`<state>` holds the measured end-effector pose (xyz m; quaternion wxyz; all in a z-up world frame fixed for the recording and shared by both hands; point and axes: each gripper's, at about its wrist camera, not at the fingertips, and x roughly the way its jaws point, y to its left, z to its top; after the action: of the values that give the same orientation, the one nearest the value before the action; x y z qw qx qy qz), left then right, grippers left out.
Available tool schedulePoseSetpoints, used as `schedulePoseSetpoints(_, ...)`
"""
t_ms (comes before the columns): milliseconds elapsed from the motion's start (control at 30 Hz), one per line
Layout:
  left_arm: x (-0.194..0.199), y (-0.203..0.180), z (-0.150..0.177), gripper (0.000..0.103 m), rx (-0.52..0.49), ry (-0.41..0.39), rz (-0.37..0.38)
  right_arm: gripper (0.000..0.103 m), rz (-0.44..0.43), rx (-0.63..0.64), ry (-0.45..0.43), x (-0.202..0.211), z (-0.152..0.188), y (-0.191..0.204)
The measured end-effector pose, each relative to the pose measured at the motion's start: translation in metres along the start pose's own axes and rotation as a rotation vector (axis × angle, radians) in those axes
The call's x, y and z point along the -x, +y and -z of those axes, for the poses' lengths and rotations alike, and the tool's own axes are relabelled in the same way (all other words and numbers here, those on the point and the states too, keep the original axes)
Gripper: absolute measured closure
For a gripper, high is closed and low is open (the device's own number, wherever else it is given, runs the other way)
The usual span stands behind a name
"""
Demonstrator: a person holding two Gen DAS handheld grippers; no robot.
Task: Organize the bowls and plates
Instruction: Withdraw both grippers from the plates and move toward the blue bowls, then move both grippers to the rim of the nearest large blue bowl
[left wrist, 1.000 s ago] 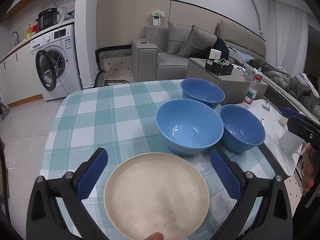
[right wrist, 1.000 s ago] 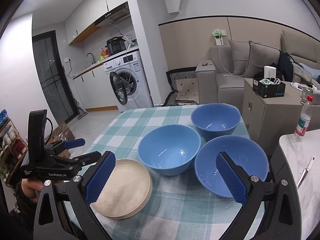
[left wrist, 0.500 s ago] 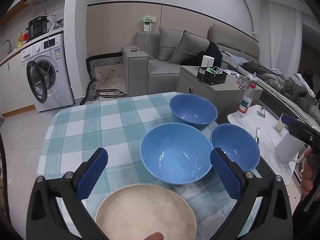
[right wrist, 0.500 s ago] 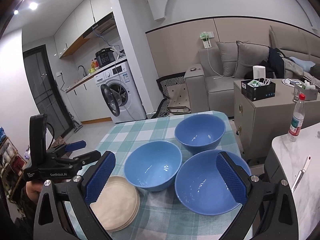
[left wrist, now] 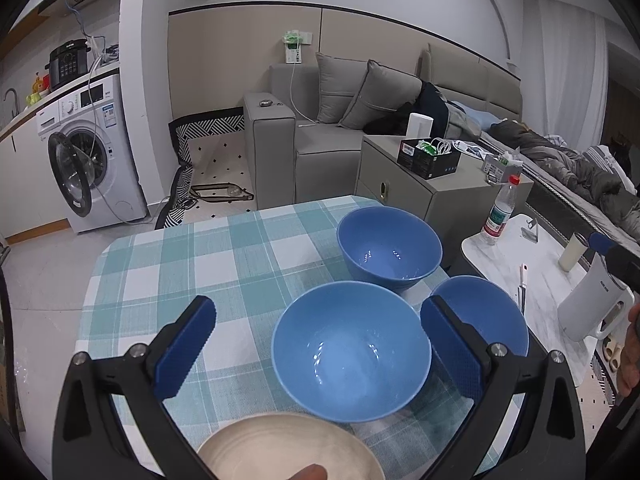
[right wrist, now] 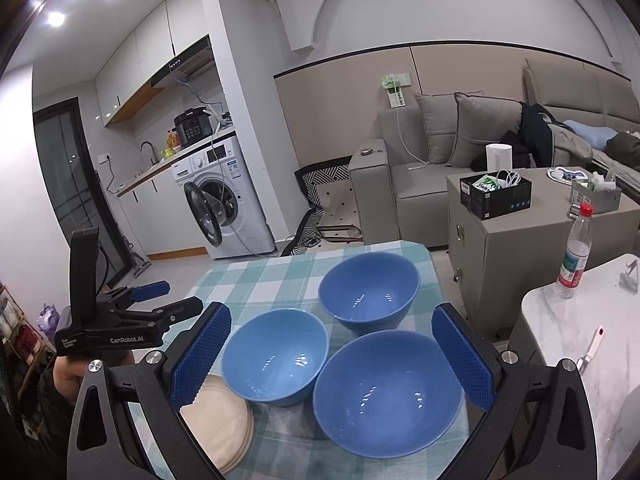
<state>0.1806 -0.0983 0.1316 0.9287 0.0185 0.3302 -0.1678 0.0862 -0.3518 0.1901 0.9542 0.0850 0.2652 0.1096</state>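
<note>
Three blue bowls stand close together on a checked tablecloth (left wrist: 192, 264). In the left wrist view they are the near bowl (left wrist: 350, 354), the far bowl (left wrist: 389, 246) and the right bowl (left wrist: 494, 320). A stack of cream plates (left wrist: 288, 450) lies at the near edge. My left gripper (left wrist: 316, 350) is open and empty, above the near bowl. My right gripper (right wrist: 330, 356) is open and empty, above the right bowl (right wrist: 386, 394). The right wrist view also shows the near bowl (right wrist: 276, 356), the far bowl (right wrist: 370, 294), the plates (right wrist: 218, 426) and the left gripper (right wrist: 160, 300).
A white marble side table (left wrist: 532, 272) stands to the right with a water bottle (left wrist: 500, 210), a white kettle (left wrist: 592, 304), a cup (left wrist: 573, 252) and a knife (left wrist: 521, 288). A grey cabinet (right wrist: 520, 236), a sofa and a washing machine (left wrist: 88, 152) stand beyond the table.
Both grippers have pulled back and risen. In the left view the plates slid down to the bottom edge; the bowls now sit between the fingers of each gripper's view.
</note>
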Motion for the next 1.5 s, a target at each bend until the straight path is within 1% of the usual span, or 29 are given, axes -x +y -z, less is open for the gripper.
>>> schedulePoseSetpoints(133,-0.010,-0.005,-0.006,0.000,-0.005,0.008,0.006,0.001,0.030,-0.019,0.006,-0.004,-0.011,-0.014)
schedulePoseSetpoints(200,-0.017,-0.007,-0.009,0.000,-0.005,0.018,0.019,0.001,0.065,-0.024,0.023,-0.010,-0.016,-0.021)
schedulePoseSetpoints(233,-0.021,-0.008,-0.011,0.000,-0.002,0.025,0.022,0.001,0.089,-0.017,0.038,-0.016,-0.018,-0.023)
schedulePoseSetpoints(333,-0.033,-0.013,-0.017,0.000,-0.005,0.035,0.023,0.001,0.098,-0.005,0.103,-0.033,-0.018,-0.032)
schedulePoseSetpoints(467,-0.050,-0.021,-0.021,0.000,-0.015,0.056,0.029,0.001,0.125,0.005,0.160,-0.052,-0.013,-0.046)
schedulePoseSetpoints(533,-0.057,-0.024,-0.022,0.000,-0.019,0.068,0.031,0.001,0.124,0.001,0.199,-0.064,-0.011,-0.055)
schedulePoseSetpoints(667,-0.073,-0.029,-0.022,0.000,-0.018,0.097,0.041,0.001,0.135,-0.008,0.234,-0.082,-0.006,-0.067)
schedulePoseSetpoints(933,-0.088,-0.029,-0.022,0.000,-0.005,0.124,0.039,0.001,0.126,-0.014,0.247,-0.097,-0.002,-0.077)
schedulePoseSetpoints(1500,-0.106,-0.013,-0.032,0.000,0.057,0.132,0.039,0.001,0.151,-0.045,0.277,-0.112,-0.005,-0.095)
